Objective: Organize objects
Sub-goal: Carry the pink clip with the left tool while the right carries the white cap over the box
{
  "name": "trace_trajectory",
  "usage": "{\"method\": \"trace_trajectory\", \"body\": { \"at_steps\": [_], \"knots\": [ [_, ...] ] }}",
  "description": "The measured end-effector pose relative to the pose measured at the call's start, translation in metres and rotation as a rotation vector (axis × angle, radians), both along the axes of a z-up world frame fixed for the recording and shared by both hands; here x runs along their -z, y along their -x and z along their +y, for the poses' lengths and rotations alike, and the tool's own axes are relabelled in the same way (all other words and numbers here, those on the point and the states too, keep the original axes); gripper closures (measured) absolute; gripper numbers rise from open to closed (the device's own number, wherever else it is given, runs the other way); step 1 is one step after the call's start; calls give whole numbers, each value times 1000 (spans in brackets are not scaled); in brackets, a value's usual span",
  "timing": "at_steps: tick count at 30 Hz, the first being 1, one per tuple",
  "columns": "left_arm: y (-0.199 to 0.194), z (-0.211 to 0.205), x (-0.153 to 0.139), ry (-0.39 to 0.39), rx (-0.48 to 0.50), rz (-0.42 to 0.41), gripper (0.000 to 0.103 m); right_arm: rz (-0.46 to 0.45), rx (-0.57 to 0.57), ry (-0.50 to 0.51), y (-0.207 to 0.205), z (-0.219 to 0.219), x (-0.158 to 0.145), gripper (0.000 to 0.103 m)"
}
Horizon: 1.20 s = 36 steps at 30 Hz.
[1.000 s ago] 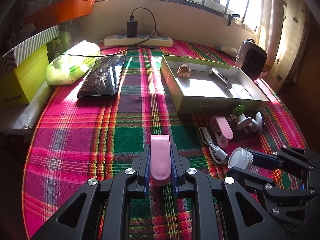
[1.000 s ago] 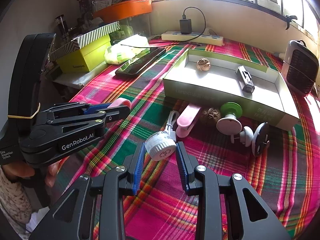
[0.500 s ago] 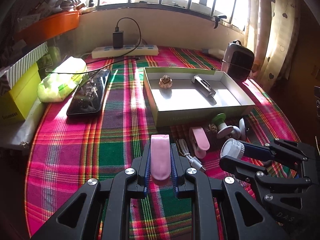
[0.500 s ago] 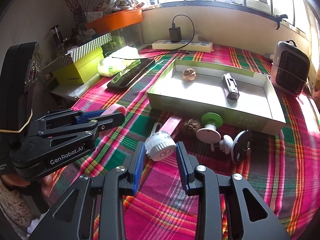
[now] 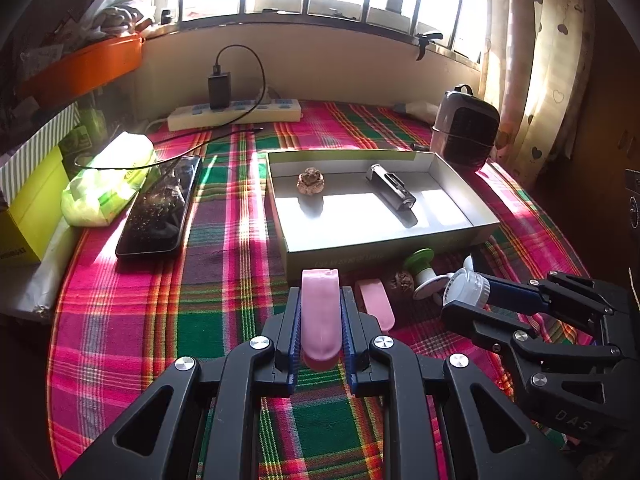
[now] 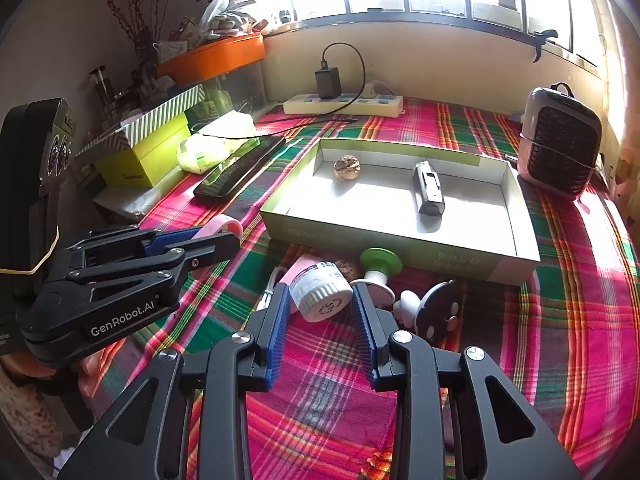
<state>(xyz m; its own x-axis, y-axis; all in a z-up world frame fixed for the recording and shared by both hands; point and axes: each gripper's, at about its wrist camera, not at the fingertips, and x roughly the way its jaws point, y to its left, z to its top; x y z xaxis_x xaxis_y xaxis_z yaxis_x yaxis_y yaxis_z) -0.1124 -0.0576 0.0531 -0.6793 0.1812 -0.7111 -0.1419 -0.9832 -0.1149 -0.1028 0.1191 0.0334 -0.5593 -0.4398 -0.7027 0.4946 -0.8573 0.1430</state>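
My left gripper (image 5: pixel 319 312) is shut on a pink oblong piece (image 5: pixel 319 312) and holds it above the plaid cloth, just short of the open green box (image 5: pixel 384 258). My right gripper (image 6: pixel 321 304) is shut on a small white ribbed-cap bottle (image 6: pixel 321 295), also lifted, to the right of the left gripper. The box holds a walnut (image 5: pixel 310 181) and a dark grey clip-like device (image 5: pixel 390 186). In front of the box lie a second pink piece (image 5: pixel 376 308), another walnut (image 5: pixel 402 280), a green-topped white holder (image 5: pixel 420 266) and a white cable (image 6: pixel 269 294).
A black phone (image 5: pixel 160 208), a yellow-green packet (image 5: pixel 108 180) and yellow boxes (image 5: pixel 28 208) sit at the left. A power strip with a charger (image 5: pixel 236 112) lies along the back wall. A small grey heater (image 5: pixel 466 132) stands back right. A black-and-white round mount (image 6: pixel 438 312) lies by the holder.
Both grippers have risen and drawn back from the table with their objects held. The box and the loose items now appear farther away.
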Motion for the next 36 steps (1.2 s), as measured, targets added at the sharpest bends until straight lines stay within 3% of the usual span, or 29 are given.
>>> {"method": "trace_trajectory", "body": {
  "at_steps": [36],
  "knots": [
    [68, 27, -6, -18, 38, -5, 87, 11, 89, 3, 71, 36, -15, 70]
  ]
}}
